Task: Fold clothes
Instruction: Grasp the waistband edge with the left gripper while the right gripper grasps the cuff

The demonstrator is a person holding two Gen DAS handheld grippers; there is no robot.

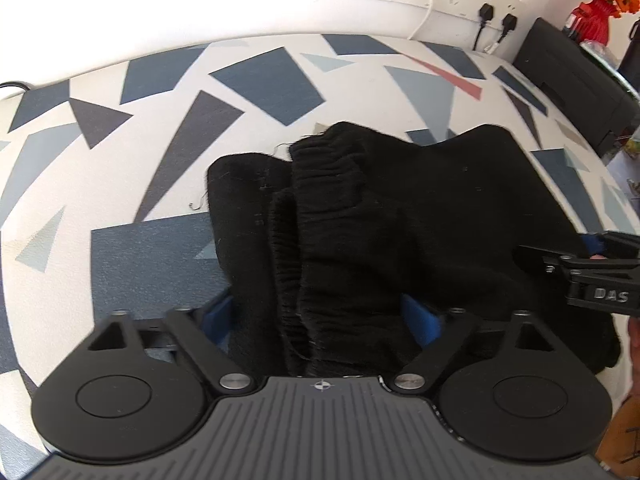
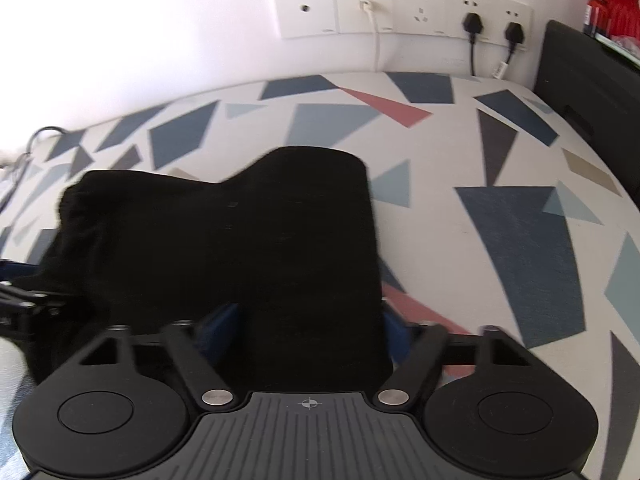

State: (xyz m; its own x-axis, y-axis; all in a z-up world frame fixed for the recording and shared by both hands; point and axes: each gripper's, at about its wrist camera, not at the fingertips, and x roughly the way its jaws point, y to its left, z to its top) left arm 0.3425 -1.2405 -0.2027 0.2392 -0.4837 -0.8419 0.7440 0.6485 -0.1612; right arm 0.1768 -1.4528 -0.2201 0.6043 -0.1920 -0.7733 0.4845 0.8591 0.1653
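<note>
A black garment (image 1: 420, 208) with a ribbed elastic band (image 1: 324, 168) lies bunched on the patterned table cover (image 1: 132, 184). The near edge of its left side fills the gap between the blue pads (image 1: 420, 320) of my left gripper (image 1: 320, 316), which is shut on it. In the right wrist view the garment (image 2: 240, 220) is a dark mass. Its right-hand strip runs between the blue pads (image 2: 220, 328) of my right gripper (image 2: 312, 320), which is shut on that strip. The right gripper (image 1: 580, 272) also shows at the right edge of the left view.
A white wall with a socket strip (image 2: 400, 8), two black plugs and a white cable stands behind the table. A black box (image 1: 572, 80) sits at the back right, with a red vase of orange flowers (image 1: 596, 4) beyond it. Cables (image 2: 36, 140) lie at the far left.
</note>
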